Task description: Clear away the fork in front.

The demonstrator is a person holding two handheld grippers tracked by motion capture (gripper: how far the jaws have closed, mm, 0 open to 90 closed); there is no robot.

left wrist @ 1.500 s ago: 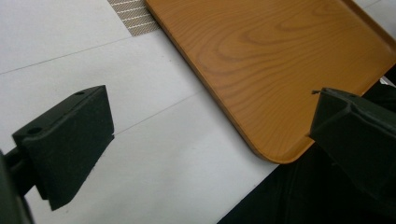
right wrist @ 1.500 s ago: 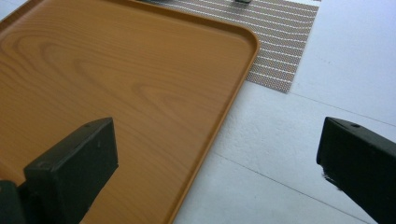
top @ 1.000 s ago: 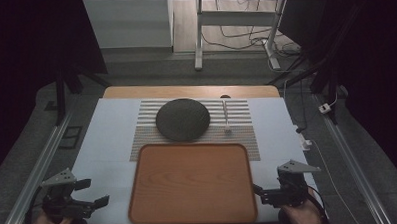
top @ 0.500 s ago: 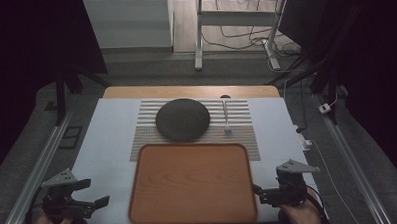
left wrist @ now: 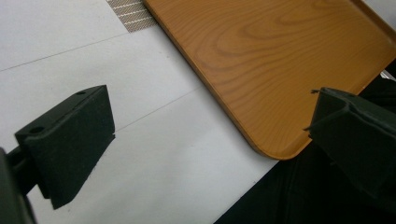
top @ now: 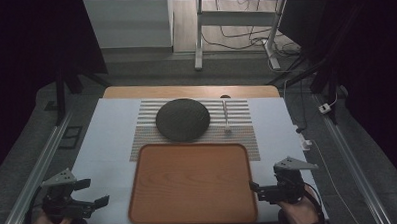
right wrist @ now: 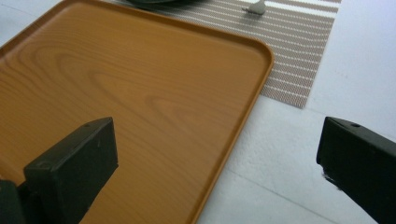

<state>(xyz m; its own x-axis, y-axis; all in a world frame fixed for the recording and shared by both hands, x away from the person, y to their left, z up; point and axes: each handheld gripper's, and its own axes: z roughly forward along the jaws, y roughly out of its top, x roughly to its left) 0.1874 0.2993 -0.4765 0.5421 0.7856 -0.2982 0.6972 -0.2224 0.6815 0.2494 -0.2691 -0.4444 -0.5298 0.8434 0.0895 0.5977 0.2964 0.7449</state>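
High view: a wooden tray [top: 191,185] lies on the white table [top: 107,140], and everything else sits around it. On the far side of the tray a striped placemat [top: 240,133] runs under its far edge, with a dark round plate [top: 182,119] resting on the mat just beyond the tray and a spoon [top: 225,116] lying to the right of the plate. The left gripper [top: 92,193] hovers near the tray's near left corner, clear of it, jaws spread wide and holding nothing. The right gripper [top: 253,186] sits just beside the tray's right edge, near its near right corner; its jaws are also parted and empty. Left gripper view shows the tray's rounded corner [left wrist: 280,70] between the two black jaws. Right gripper view looks across the tray's right edge [right wrist: 140,93] toward the placemat [right wrist: 299,51].
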